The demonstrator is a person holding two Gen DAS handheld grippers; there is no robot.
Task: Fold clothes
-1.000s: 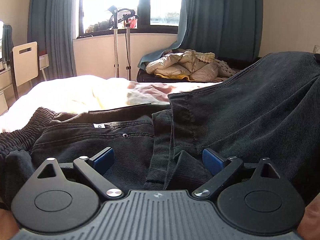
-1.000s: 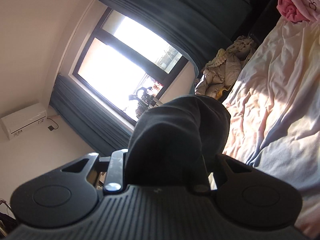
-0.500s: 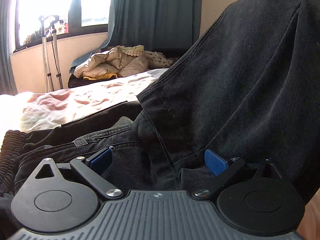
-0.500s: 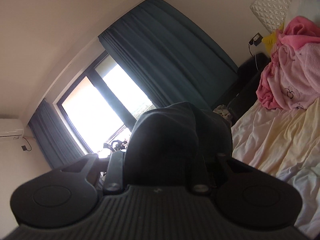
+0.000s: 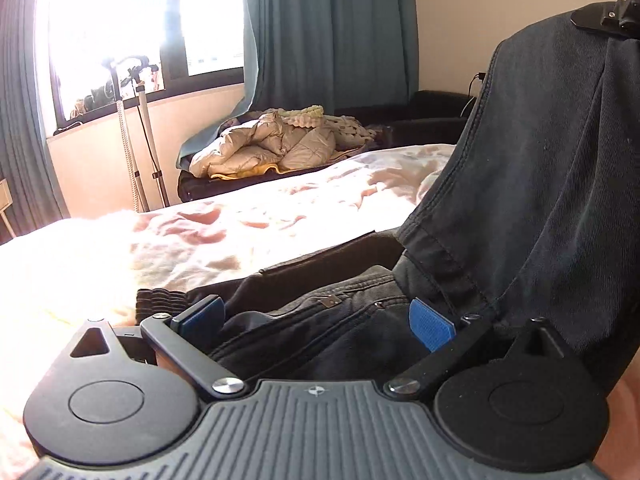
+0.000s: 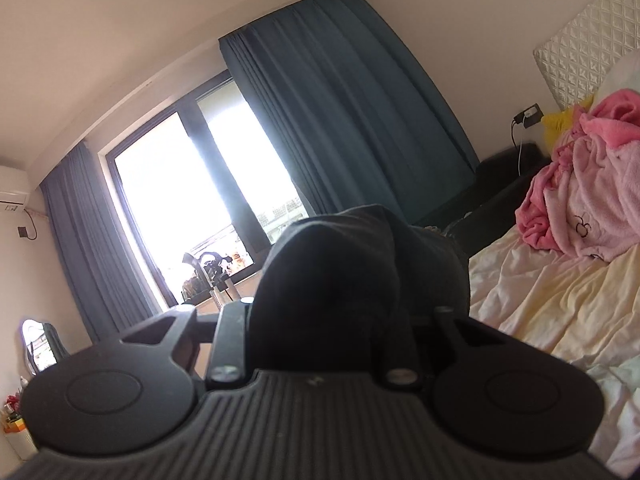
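The black trousers (image 5: 328, 332) lie near the edge of the bed (image 5: 280, 216) closest to the left wrist camera, their ribbed elastic waistband (image 5: 160, 300) toward the sunlit left side and a zipped pocket facing up. The left gripper (image 5: 316, 320) sits low over them with its jaws spread wide; the blue pads (image 5: 432, 326) stand apart with the dark cloth bunched between them, and neither pad presses on it as far as the view shows. On the right of that view one trouser leg (image 5: 540, 168) rises steeply off the mattress to the upper corner, where a bit of the other gripper's black hardware shows at the top of the fabric. In the right wrist view the right gripper (image 6: 336, 312) points roughly level across the room and its jaws are closed on a thick fold of that same dark cloth (image 6: 340, 264), which bulges out ahead of the fingers (the pads themselves are hidden under it). Beyond, a rumpled cream sheet (image 6: 560, 312) covers the bed, with a heap of pink clothing (image 6: 576, 200) by the quilted headboard (image 6: 580, 48). A beige puffer jacket (image 5: 264, 148) lies on a dark low bench past the far edge of the bed, under blue curtains (image 5: 332, 32) and a bright window (image 6: 176, 200).
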